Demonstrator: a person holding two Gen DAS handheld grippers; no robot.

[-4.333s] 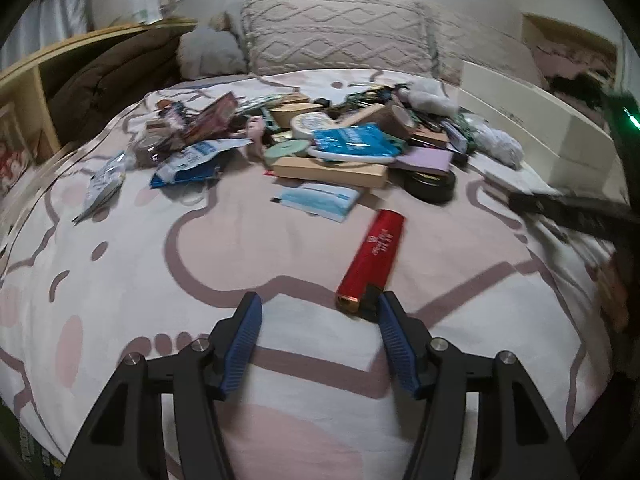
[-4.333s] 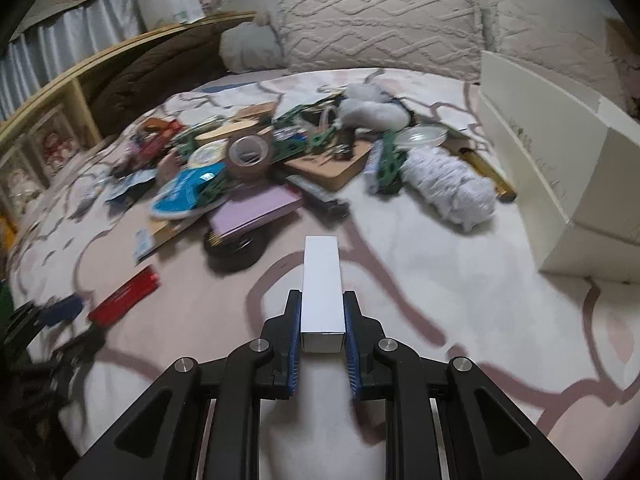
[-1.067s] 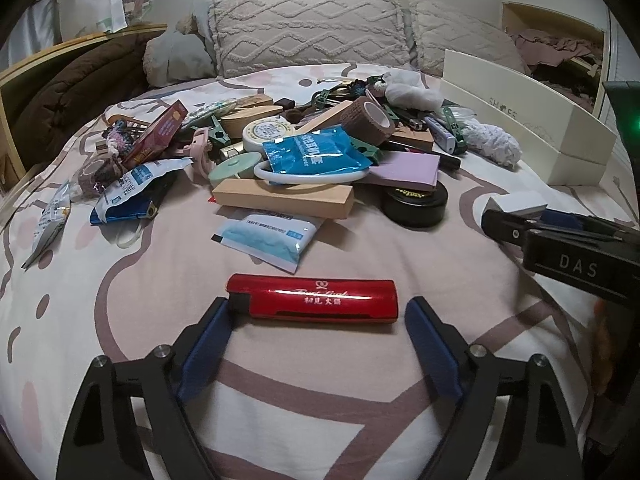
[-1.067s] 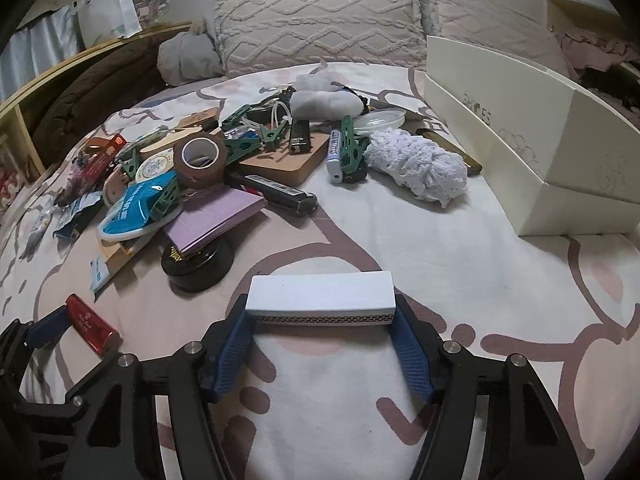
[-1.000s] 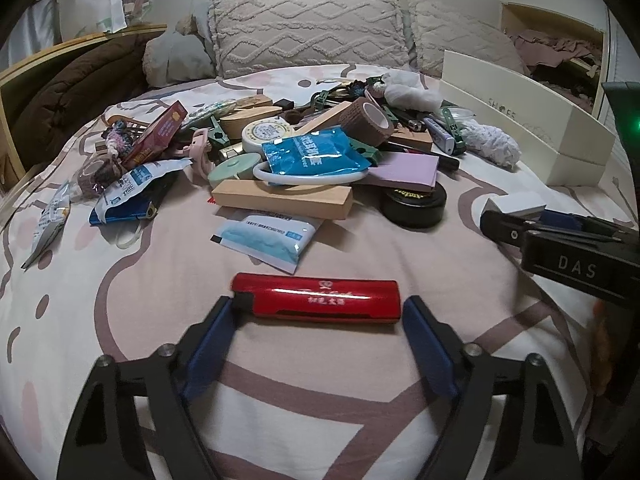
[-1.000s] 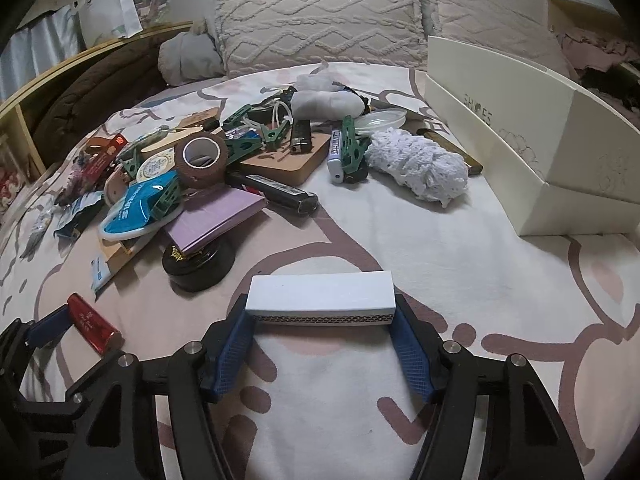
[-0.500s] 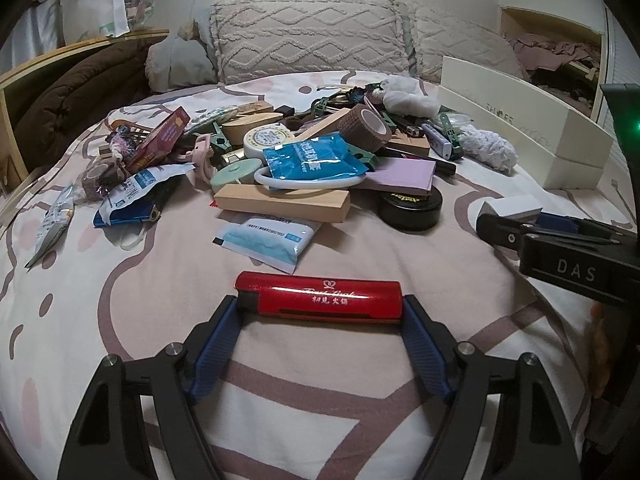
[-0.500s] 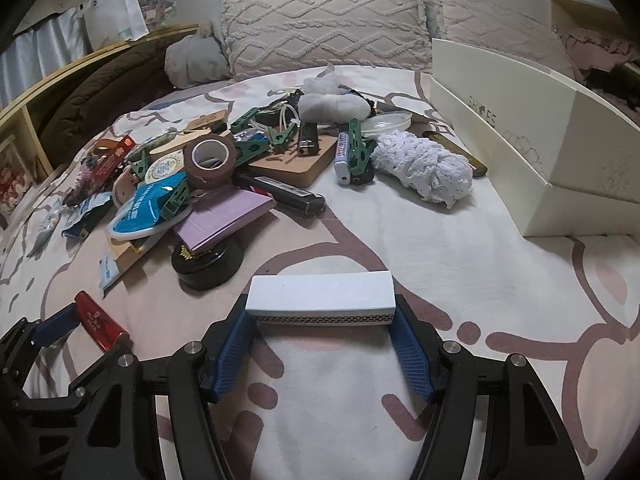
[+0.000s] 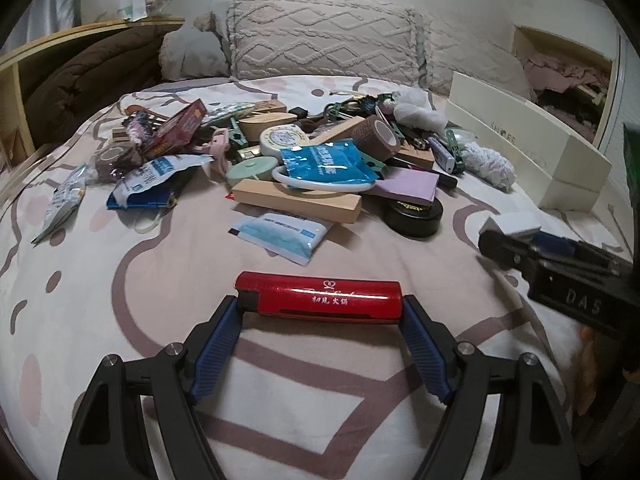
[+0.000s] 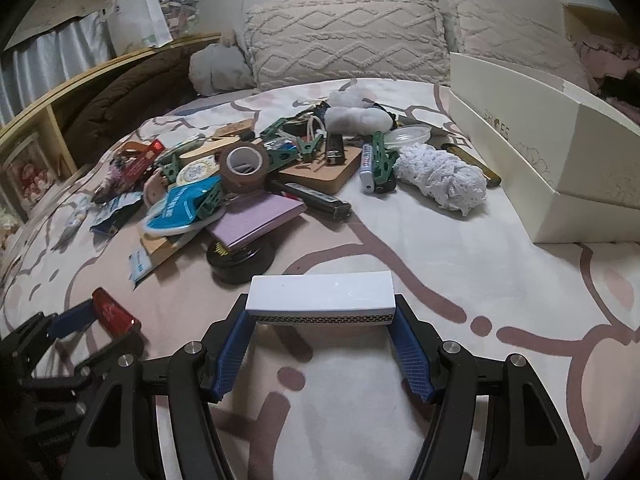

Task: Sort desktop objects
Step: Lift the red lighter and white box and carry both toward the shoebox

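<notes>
My left gripper point(image 9: 320, 312) is shut on a red lighter point(image 9: 320, 298), held crosswise by its two ends just above the bedspread. My right gripper point(image 10: 320, 312) is shut on a white box point(image 10: 320, 294), also held lengthwise between the blue pads point(image 10: 234, 348). The right gripper shows at the right of the left wrist view point(image 9: 560, 264) with the white box point(image 9: 512, 224). The left gripper and the red lighter point(image 10: 114, 312) show at the lower left of the right wrist view. A heap of mixed small objects point(image 9: 320, 160) lies beyond both grippers.
A cream open box point(image 10: 560, 152) stands at the right of the bed. The heap holds a brown tape roll point(image 10: 244, 168), a purple notebook point(image 10: 256, 220), a black round tin point(image 10: 240, 258), a wooden block point(image 9: 296, 202) and a white knitted bundle point(image 10: 440, 180). Pillows point(image 9: 320, 36) lie behind.
Over four seconds both grippers turned their objects from lengthwise to crosswise. In the last second the left gripper closed onto the lighter's ends. The right grip on the white box is unchanged.
</notes>
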